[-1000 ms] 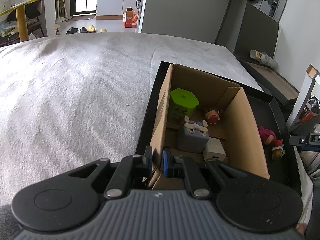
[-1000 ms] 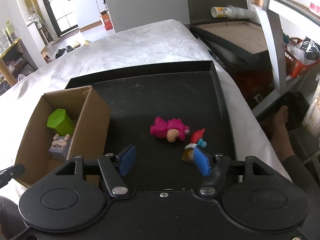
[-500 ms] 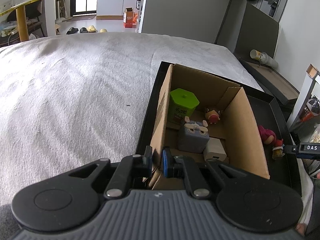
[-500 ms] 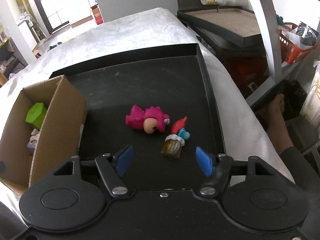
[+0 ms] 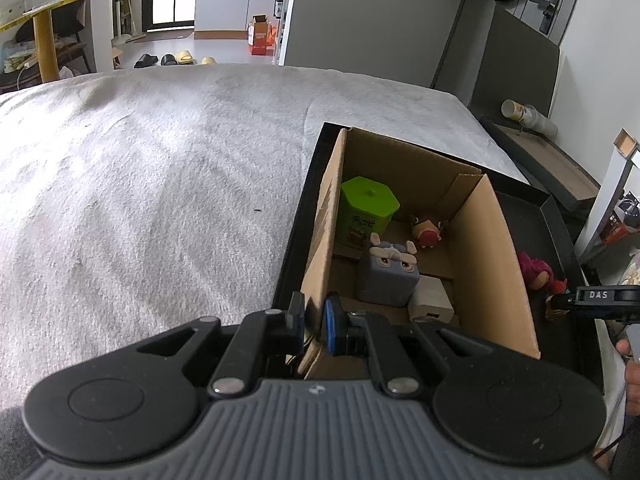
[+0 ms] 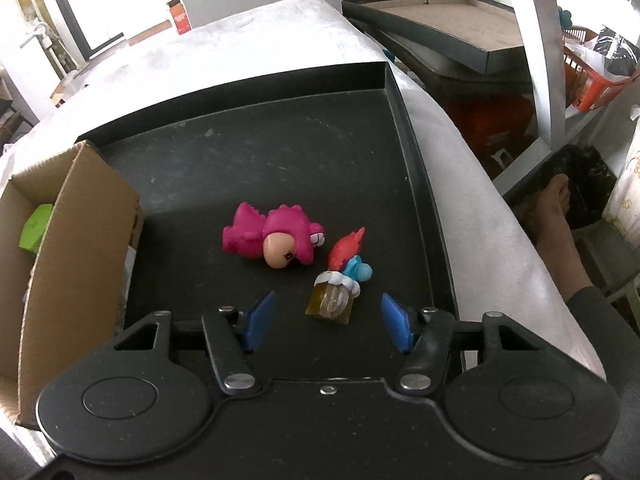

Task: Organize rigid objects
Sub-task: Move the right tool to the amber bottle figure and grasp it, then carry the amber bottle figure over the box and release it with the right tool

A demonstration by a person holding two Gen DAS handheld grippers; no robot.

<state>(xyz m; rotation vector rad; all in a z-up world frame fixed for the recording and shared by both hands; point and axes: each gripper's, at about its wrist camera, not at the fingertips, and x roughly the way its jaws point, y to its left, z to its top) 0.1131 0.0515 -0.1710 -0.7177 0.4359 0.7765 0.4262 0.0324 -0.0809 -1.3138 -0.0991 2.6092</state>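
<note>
Right wrist: right gripper (image 6: 326, 322) closing, around figurine (image 6: 340, 280).

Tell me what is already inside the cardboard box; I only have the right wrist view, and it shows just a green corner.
Observer: Besides the green tub, the cardboard box holds a grey cube toy, a small red figure and a pale wooden block.
Operator: Report what the left tool is doing.
Observer: The left tool is shut on the box's near left wall, one finger inside and one outside.
Operator: Check the box's far end.
Observer: A flap is folded inward at the far right corner.
</note>
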